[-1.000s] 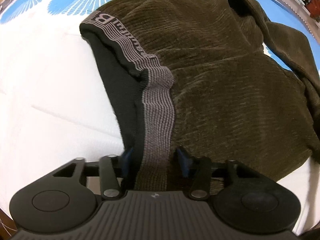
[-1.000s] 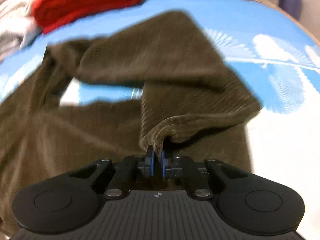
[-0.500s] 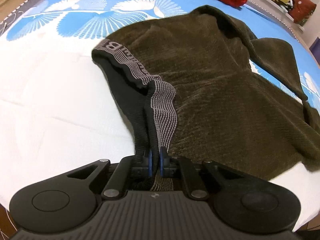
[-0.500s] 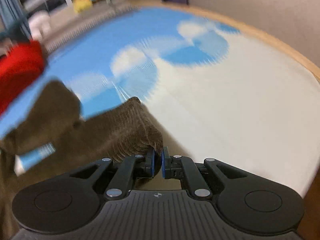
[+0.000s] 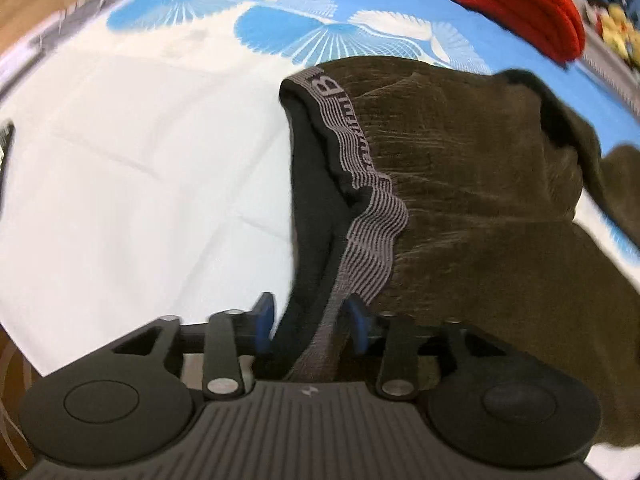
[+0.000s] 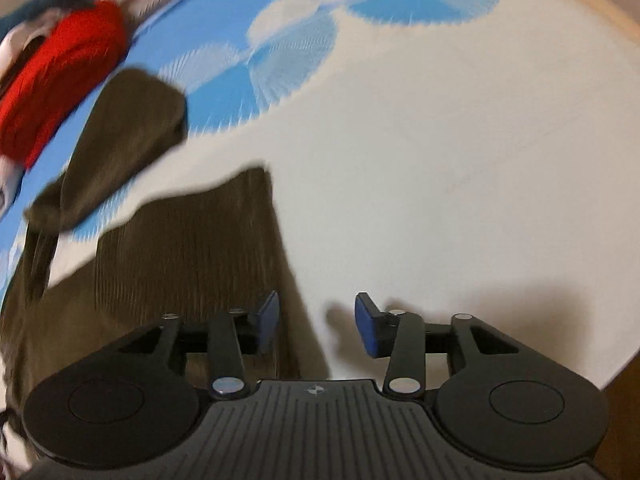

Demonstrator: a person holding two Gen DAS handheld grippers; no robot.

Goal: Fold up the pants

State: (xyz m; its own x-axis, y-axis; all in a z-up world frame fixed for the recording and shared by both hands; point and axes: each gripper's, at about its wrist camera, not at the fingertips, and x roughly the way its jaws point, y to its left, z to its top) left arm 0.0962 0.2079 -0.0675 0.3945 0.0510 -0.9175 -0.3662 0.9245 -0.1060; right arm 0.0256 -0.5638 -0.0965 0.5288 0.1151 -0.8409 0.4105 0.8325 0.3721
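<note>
The dark brown corduroy pants (image 5: 480, 200) lie on the bed, their grey striped waistband (image 5: 372, 232) running down toward the camera. My left gripper (image 5: 310, 324) is opening, and the waistband still passes between its blue pads (image 5: 264, 318) without being pinched. In the right wrist view one pant leg (image 6: 188, 248) lies flat on the white sheet and the other leg's end (image 6: 128, 136) lies farther back. My right gripper (image 6: 316, 324) is opening too. Its left pad hangs over the leg's edge, with mostly bare sheet between the pads.
A blue and white patterned sheet (image 5: 140, 180) covers the bed. A red garment (image 5: 500, 4) (image 6: 60, 76) lies at the far side, with yellow plush toys (image 5: 616, 36) beyond it. The bed's wooden edge (image 6: 592, 4) curves along the right.
Both grippers were shut on the fabric half a second ago and have let go. The right one first swung the leg end across onto the white sheet. The left pulled the waistband slightly.
</note>
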